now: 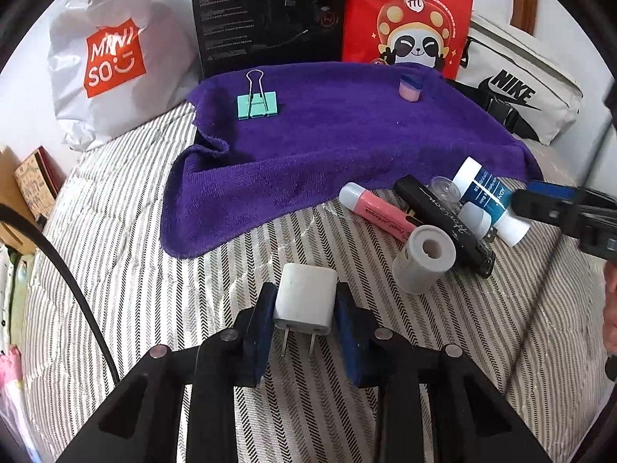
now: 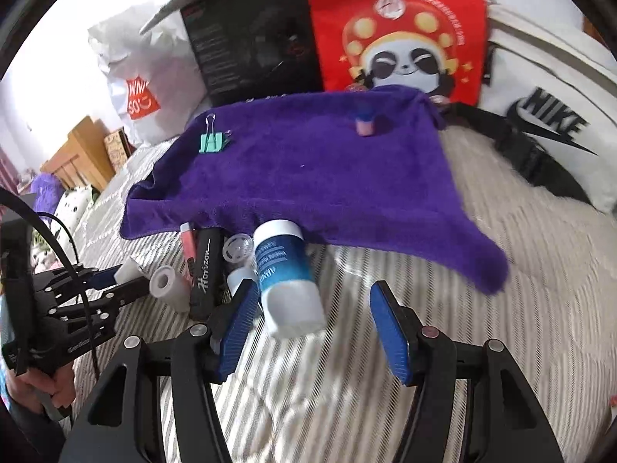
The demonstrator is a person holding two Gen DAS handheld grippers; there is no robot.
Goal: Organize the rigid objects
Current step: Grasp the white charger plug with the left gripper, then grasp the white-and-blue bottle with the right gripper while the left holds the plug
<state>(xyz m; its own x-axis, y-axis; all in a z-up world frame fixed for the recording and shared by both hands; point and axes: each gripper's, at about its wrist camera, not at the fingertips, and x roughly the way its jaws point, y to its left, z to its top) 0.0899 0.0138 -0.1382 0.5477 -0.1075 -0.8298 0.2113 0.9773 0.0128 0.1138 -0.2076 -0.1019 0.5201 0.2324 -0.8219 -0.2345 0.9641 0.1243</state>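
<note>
white charger (image 1: 305,298) between left gripper (image 1: 304,320) fingers; roll (image 1: 424,258) beside.

the bed (image 1: 127,281) has a striped cover. a purple towel (image 1: 347,142) lies on it beyond the left tongs (image 1: 304,308). a white charger (image 1: 306,297) sits between them; tubes (image 1: 376,212) and a roll (image 1: 424,258) lie to their right.

Behind my purple towel (image 1: 347,142) stand a white Miniso bag (image 1: 112,58), black box (image 1: 270,15), red panda bag (image 1: 408,19) and white Nike bag (image 1: 516,92).
</note>
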